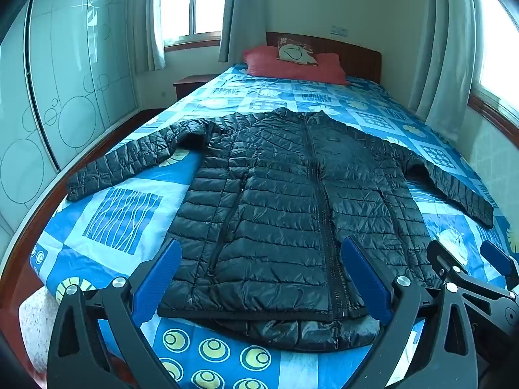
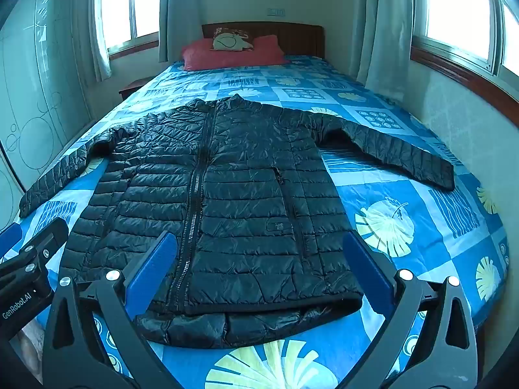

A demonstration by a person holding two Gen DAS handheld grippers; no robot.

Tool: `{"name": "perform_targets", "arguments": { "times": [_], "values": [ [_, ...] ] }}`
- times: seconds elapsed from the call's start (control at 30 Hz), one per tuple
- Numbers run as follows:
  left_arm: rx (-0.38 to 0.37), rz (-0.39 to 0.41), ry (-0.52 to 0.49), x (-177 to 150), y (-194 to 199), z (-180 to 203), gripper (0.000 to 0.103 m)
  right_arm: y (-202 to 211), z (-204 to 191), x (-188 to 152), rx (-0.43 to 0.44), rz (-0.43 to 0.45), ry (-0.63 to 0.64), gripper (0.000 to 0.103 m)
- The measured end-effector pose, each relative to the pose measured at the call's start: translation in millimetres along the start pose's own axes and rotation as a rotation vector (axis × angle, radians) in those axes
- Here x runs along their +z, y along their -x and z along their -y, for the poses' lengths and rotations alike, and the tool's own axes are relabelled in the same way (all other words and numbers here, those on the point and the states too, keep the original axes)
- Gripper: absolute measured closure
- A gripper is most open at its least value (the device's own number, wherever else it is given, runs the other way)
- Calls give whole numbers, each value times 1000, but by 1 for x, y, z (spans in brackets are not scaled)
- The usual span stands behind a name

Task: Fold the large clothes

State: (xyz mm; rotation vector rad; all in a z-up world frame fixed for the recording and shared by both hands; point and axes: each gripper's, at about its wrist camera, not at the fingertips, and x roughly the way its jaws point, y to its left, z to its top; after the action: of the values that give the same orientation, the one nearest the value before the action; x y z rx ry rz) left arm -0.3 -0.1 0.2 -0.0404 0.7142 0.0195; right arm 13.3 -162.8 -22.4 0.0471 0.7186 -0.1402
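The black puffer jacket (image 1: 292,210) is laid flat and zipped on the bed (image 1: 123,214), its long axis running away from the hem, which is straddled from above by the left gripper (image 1: 259,278) and right gripper (image 2: 259,275), both empty and spread wide.

jacket (image 2: 233,201): black, quilted | bedspread (image 2: 421,201): blue, leaf-and-circle patchwork | pillow (image 2: 233,53): red

Glossy quilted jacket (image 1: 279,201), printed cloth bedspread (image 1: 129,207)
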Motion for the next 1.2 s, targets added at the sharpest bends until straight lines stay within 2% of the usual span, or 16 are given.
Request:
{"name": "perform_targets", "arguments": {
  "times": [1.2],
  "values": [
    [2,-16,0,-1,-1,-2,5,1,-1,0,-1,-1,2,2]
  ]
}}
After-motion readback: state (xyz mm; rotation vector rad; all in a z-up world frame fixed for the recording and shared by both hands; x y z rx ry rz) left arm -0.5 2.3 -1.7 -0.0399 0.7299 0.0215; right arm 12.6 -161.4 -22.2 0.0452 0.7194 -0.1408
